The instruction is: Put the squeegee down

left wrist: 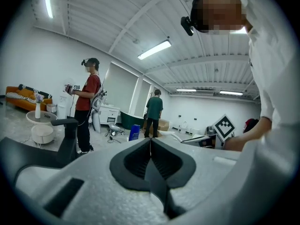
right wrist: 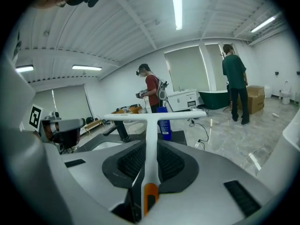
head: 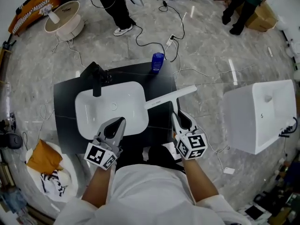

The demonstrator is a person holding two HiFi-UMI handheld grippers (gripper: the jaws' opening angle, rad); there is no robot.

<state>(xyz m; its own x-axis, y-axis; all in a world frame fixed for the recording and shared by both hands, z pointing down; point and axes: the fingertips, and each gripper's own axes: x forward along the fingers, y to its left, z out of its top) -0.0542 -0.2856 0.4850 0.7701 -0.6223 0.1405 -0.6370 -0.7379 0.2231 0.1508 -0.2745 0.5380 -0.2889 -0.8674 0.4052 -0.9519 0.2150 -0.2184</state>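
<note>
A white squeegee [head: 171, 97] with a T-shaped head hangs over the right part of the black counter [head: 65, 97], just right of the white sink basin [head: 117, 102]. My right gripper [head: 179, 118] is shut on its handle. In the right gripper view the squeegee [right wrist: 151, 139] runs straight out between the pads of the right gripper [right wrist: 149, 146], with an orange patch at the handle's near end. My left gripper [head: 119, 123] hovers at the basin's front edge. Seen from its own view, the left gripper [left wrist: 150, 142] is shut with nothing in it.
A black faucet [head: 96, 76] stands at the basin's back left and a blue bottle [head: 157, 62] at the counter's far edge. A second white basin [head: 260, 114] sits on the floor to the right. Cables cross the floor behind, where people stand.
</note>
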